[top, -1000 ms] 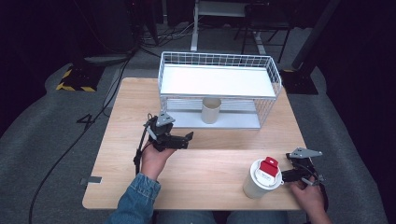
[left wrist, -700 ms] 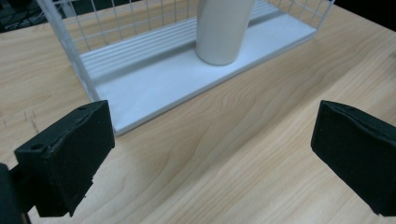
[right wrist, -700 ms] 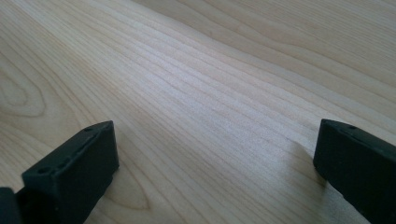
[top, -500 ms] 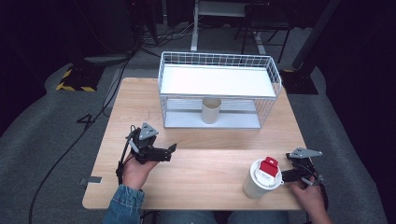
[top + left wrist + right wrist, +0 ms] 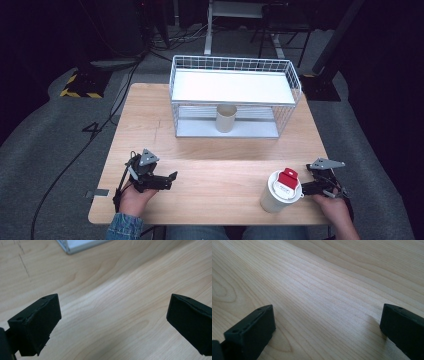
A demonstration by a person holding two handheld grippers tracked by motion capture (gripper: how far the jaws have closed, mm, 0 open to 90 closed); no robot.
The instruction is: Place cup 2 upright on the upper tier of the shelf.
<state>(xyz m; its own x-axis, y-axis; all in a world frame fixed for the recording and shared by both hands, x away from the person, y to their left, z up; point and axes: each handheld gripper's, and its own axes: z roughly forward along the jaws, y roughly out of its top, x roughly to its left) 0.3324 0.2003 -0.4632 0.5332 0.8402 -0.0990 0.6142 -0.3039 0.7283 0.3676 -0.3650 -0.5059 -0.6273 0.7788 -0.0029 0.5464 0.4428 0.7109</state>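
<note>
My left gripper [image 5: 169,181] rests low over the wooden table [image 5: 225,155] near its front left, held by a hand in a denim sleeve. Its jaws stand wide apart over bare wood in the left gripper view [image 5: 117,315]. My right gripper [image 5: 306,186] sits at the front right, just right of a white lidded cup with a red tab [image 5: 280,192], apart from it. In the right gripper view [image 5: 327,325] it is open with nothing between the jaws. A beige paper cup [image 5: 225,118] stands upright on the lower level of a white wire rack [image 5: 235,65].
The wire rack takes up the far middle of the table; a corner of its base [image 5: 75,245] appears at the top of the left gripper view. Cables [image 5: 75,160] trail over the grey floor to the left. Dark furniture legs stand beyond the table.
My left gripper has pulled back from the table's middle toward the front left edge. The right gripper and both cups have stayed in place.
</note>
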